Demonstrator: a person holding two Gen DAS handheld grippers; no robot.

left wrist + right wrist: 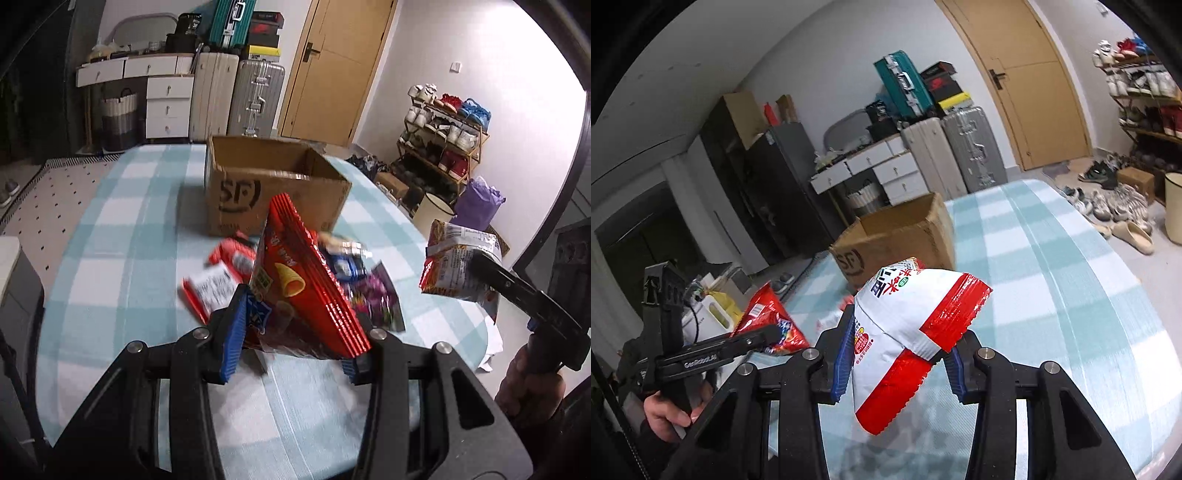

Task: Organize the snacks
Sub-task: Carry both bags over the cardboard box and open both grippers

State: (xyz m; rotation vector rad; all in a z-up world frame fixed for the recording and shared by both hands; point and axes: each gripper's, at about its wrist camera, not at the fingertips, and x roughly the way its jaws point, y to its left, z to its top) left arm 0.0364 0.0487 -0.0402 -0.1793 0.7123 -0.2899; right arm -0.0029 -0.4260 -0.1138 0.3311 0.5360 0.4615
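My left gripper [291,347] is shut on a red snack bag with a corn-cone picture [299,280] and holds it above the table. My right gripper [899,365] is shut on a white and red snack bag [908,325], also lifted. The right gripper and its bag show in the left wrist view [458,266]; the left one and its red bag show in the right wrist view [772,325]. An open cardboard box marked SF [266,184] stands further back on the table, and in the right wrist view [901,236]. Several loose snack packets [229,273] lie in front of it.
The table has a blue and white checked cloth [122,229]. Behind it stand suitcases [255,99], white drawers [166,103] and a wooden door [332,66]. A shoe rack [443,144], a bin [432,214] and a purple bag [480,203] are at the right.
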